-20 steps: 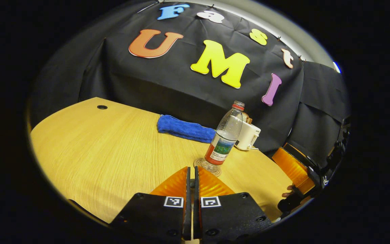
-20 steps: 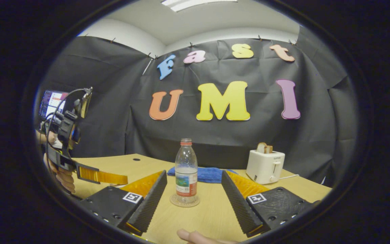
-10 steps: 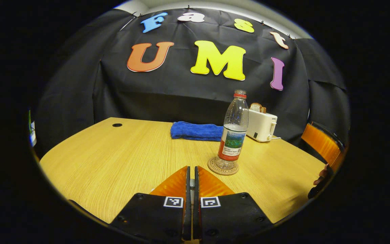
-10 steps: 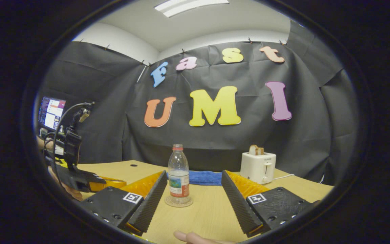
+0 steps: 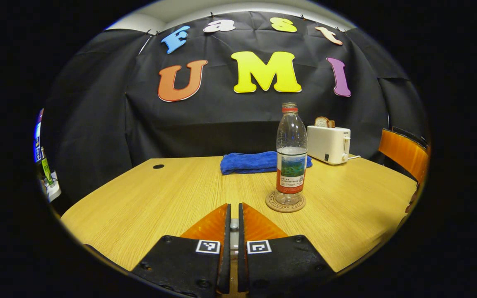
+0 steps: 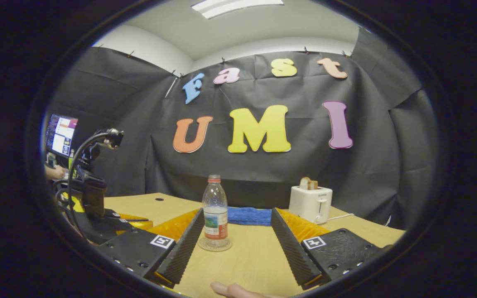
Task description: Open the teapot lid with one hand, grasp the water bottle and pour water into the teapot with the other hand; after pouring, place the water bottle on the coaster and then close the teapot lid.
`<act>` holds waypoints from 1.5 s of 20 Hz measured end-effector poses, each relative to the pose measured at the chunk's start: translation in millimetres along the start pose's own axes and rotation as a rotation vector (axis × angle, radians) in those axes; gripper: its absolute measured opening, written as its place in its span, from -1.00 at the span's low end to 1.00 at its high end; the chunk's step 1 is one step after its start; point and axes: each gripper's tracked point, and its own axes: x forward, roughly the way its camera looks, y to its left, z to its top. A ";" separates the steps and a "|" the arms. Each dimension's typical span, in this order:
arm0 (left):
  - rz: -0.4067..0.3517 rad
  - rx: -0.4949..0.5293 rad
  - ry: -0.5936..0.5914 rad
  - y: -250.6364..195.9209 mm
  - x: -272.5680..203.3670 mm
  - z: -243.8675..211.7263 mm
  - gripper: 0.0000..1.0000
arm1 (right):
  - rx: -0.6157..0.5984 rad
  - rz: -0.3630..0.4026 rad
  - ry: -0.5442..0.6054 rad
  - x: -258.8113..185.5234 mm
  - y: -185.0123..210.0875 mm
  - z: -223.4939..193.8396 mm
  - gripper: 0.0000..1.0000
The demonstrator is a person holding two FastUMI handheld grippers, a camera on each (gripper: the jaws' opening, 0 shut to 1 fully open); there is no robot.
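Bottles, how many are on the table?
1. The water bottle stands upright on the round coaster, in front of the blue towel and left of the white toaster. No other bottle is visible.

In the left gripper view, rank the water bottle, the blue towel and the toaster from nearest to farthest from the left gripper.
1. Water bottle, upright on the coaster, just ahead and right of the left gripper.
2. Blue towel, behind the bottle, mid-table.
3. Toaster, far right, by the wall.

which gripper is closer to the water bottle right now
Hard to call. The water bottle stands ahead of the open right gripper, apart from it; the shut left gripper is off to its left.
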 end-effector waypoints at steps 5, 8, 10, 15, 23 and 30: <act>0.014 0.019 -0.058 -2.4 -25.2 38.3 0.40 | 0.003 -0.052 0.014 -9.4 -15.8 18.6 0.94; -0.009 -0.013 -0.092 -8.6 -51.8 66.8 0.94 | -0.002 -0.079 0.037 -19.4 -20.7 32.7 0.93; -0.004 0.000 -0.110 -8.0 -70.3 81.6 0.94 | -0.017 -0.093 0.062 -30.4 -19.4 44.2 0.93; 0.071 0.024 -0.116 12.3 -115.3 107.2 0.94 | -0.065 -0.126 0.085 -61.1 -11.7 70.8 0.92; 0.076 -0.014 -0.172 16.5 -158.3 132.1 0.94 | -0.060 -0.186 0.117 -89.4 -22.0 78.1 0.89; 0.089 0.017 -0.151 7.5 -148.2 122.0 0.94 | -0.029 -0.201 0.153 -84.2 -41.2 69.0 0.86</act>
